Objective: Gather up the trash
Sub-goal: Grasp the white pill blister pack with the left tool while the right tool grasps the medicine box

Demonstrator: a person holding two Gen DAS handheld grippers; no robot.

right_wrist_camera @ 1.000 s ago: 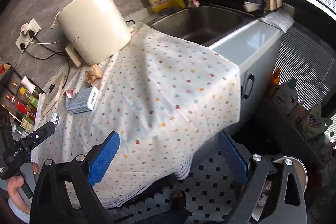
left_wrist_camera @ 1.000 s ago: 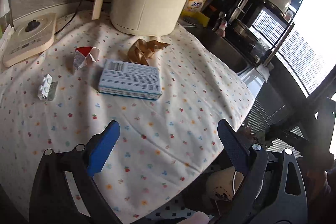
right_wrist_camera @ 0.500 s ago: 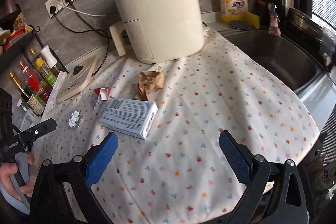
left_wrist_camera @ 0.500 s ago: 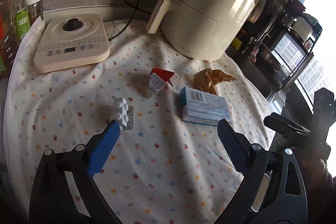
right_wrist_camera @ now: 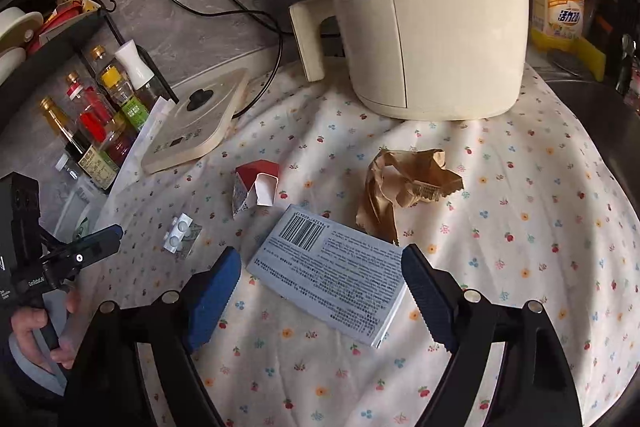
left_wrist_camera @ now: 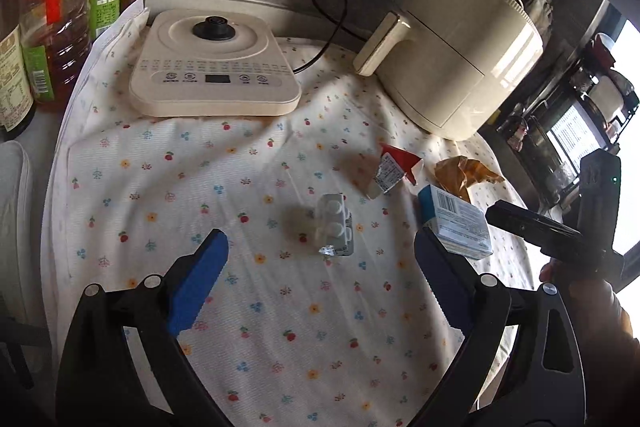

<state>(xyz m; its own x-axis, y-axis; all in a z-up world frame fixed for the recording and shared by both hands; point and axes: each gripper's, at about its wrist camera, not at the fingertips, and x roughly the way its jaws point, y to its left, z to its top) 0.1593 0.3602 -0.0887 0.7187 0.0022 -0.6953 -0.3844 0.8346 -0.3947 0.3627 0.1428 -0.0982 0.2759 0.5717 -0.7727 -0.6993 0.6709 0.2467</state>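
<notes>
Both grippers hover spread wide and empty over the floral cloth (right_wrist_camera: 520, 227): the left gripper (left_wrist_camera: 320, 281) just short of the blister pack (left_wrist_camera: 334, 225), the right gripper (right_wrist_camera: 322, 291) straddling the barcoded box (right_wrist_camera: 332, 273). Beyond lie a red-white carton (right_wrist_camera: 256, 187) and crumpled brown paper (right_wrist_camera: 404, 187); print too small to read.

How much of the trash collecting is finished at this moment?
Nothing looks collected yet. The blister pack, red carton scrap, crumpled brown paper and blue box all lie on the tablecloth. In hand: nothing; left gripper and right gripper are open, above pack and box. All four remain.
</notes>
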